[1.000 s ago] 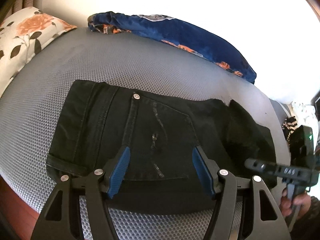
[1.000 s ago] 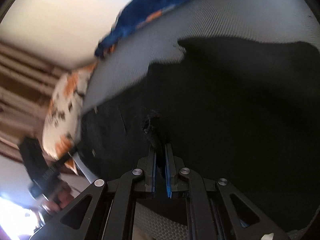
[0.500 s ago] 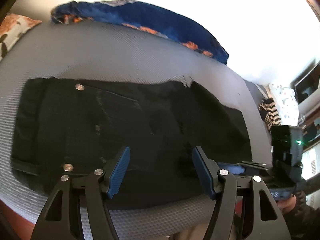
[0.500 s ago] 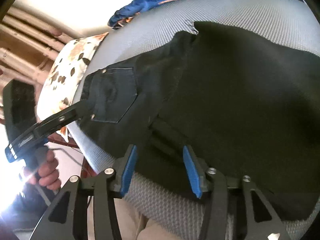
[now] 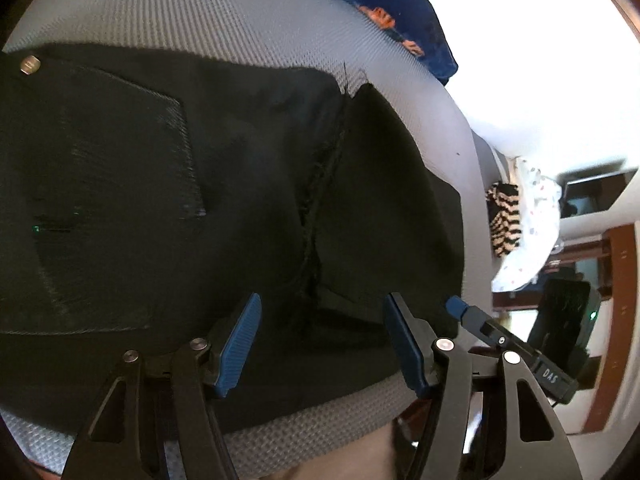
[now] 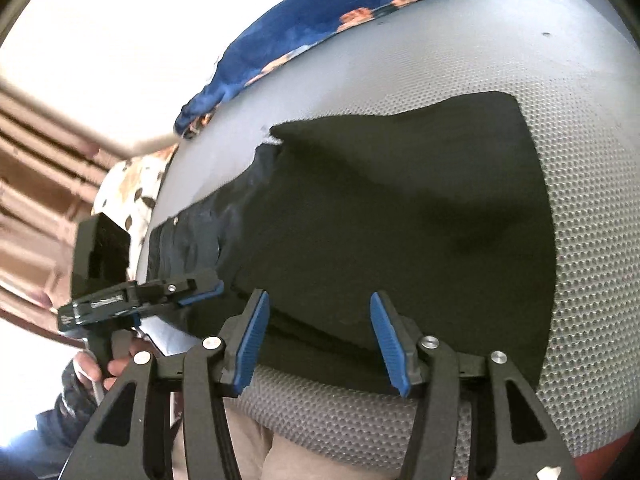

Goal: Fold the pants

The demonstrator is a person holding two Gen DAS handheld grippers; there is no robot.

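Black pants (image 5: 168, 208) flat on grey bed (image 5: 200, 12) ahead of both — left gripper (image 5: 320, 344) wide open, empty; right gripper (image 6: 316, 344) just opening, nothing between.

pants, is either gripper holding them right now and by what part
Neither. The left gripper and right gripper both stand open over the black pants, nothing between their fingers.

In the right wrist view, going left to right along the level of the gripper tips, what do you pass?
Person's hand on a handle → left gripper → right gripper over the near edge of the black pants → bare grey mesh cushion.
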